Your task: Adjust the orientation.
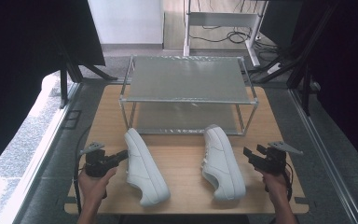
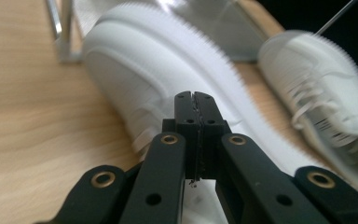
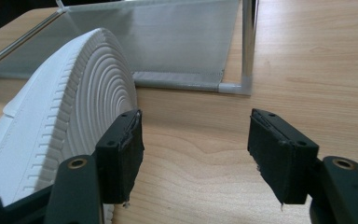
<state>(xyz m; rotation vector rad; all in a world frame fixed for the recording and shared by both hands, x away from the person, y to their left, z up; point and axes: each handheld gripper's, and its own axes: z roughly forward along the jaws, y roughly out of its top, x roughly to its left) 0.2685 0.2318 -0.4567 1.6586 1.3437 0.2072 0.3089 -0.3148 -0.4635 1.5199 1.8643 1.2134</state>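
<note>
Two white sneakers lie on the wooden table (image 1: 182, 154) in front of a metal shoe rack (image 1: 189, 100). My left gripper (image 1: 122, 155) is at the left side of the left sneaker (image 1: 144, 170). In the left gripper view its jaws (image 2: 196, 100) are shut flat together with nothing between them, pointing at that sneaker (image 2: 140, 70). My right gripper (image 1: 248, 154) sits just right of the right sneaker (image 1: 221, 163). Its jaws (image 3: 196, 135) stand open and empty, and that sneaker's ribbed sole (image 3: 74, 102) is beside its left finger.
The rack has two mesh shelves, both bare; its lower shelf (image 3: 168, 42) and a corner post (image 3: 247, 46) stand just past the right sneaker. Bare table lies between the sneakers and right of the right gripper. Dark stands and cables surround the table.
</note>
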